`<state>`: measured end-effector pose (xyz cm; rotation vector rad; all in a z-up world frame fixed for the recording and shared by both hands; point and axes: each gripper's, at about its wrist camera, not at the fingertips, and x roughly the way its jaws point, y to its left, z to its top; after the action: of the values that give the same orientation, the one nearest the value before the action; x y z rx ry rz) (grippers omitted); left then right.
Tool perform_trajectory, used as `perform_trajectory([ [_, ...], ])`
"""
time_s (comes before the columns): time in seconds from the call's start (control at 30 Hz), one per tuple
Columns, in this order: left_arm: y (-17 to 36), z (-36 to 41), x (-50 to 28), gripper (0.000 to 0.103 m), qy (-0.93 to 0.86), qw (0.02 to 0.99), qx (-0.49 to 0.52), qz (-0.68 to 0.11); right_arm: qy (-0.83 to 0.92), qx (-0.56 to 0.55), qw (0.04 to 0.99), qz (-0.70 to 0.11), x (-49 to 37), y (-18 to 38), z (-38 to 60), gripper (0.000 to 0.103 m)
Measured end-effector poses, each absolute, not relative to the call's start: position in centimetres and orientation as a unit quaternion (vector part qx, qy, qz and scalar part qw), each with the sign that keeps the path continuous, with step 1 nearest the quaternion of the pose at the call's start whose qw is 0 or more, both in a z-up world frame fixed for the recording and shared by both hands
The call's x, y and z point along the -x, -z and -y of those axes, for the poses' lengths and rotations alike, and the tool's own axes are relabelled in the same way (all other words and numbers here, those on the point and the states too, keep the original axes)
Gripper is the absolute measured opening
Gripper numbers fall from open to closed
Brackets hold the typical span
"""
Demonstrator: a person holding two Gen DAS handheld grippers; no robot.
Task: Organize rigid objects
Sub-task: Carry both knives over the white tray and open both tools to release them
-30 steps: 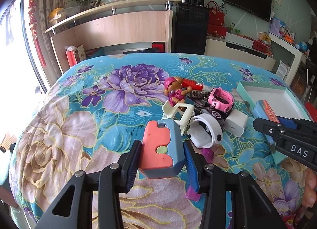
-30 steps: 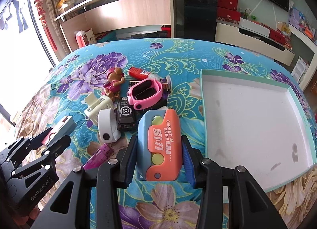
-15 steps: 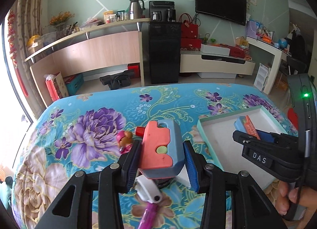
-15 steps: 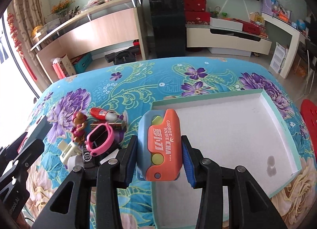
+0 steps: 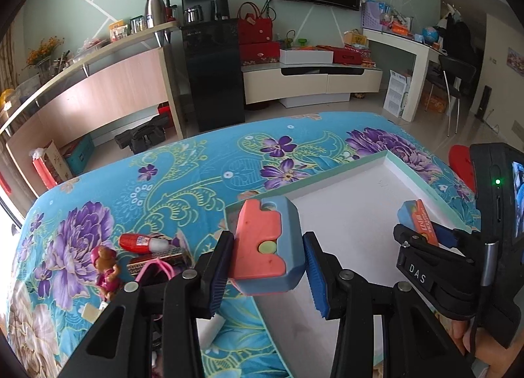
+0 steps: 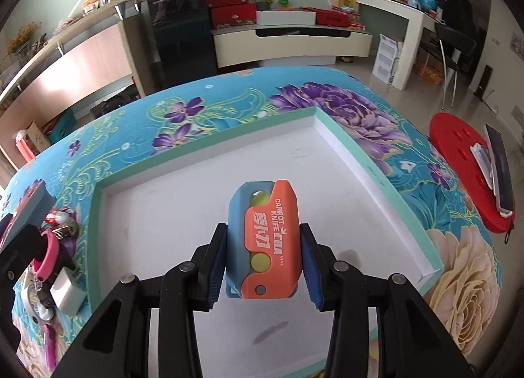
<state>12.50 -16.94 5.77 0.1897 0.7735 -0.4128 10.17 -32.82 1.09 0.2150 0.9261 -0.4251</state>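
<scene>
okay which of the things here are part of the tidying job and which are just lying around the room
Job: carrot knife toy in right gripper; second carrot knife toy in left gripper; white tray; pink watch; doll.
Lying about: red stool; kettle.

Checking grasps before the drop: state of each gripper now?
Left gripper: shut on a carrot knife.
Right gripper: shut on a second carrot knife, over the tray.
</scene>
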Motion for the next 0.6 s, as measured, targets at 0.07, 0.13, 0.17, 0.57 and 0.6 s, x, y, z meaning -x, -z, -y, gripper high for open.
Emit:
perform_trajectory([
  [0.07,-5.0,18.2,-12.7,0.046,0.204,0.897,-0.095,-0.380,0.219,-0.109,0.861,-0.446,-9.7,-0.6,34.2,0.044],
  [0.13,-4.1,19.4,-12.9,0.046,0.207,0.893,-0.098,-0.388,0.229,-0.117,0.856,-0.448,-9.3,-0.2,35.3,0.044],
  [0.17,-3.6,19.8,-13.1,0.046,0.208,0.890,-0.100,-0.393,0.232,-0.120,0.854,-0.449,-9.1,0.0,35.7,0.044],
  [0.57,0.0,21.9,-13.1,0.046,0.199,0.875,-0.118,-0.426,0.243,-0.123,0.844,-0.461,-8.5,0.8,37.0,0.044],
  [0.6,-0.1,21.9,-13.1,0.047,0.197,0.875,-0.120,-0.425,0.241,-0.123,0.844,-0.463,-8.6,0.9,37.0,0.044],
])
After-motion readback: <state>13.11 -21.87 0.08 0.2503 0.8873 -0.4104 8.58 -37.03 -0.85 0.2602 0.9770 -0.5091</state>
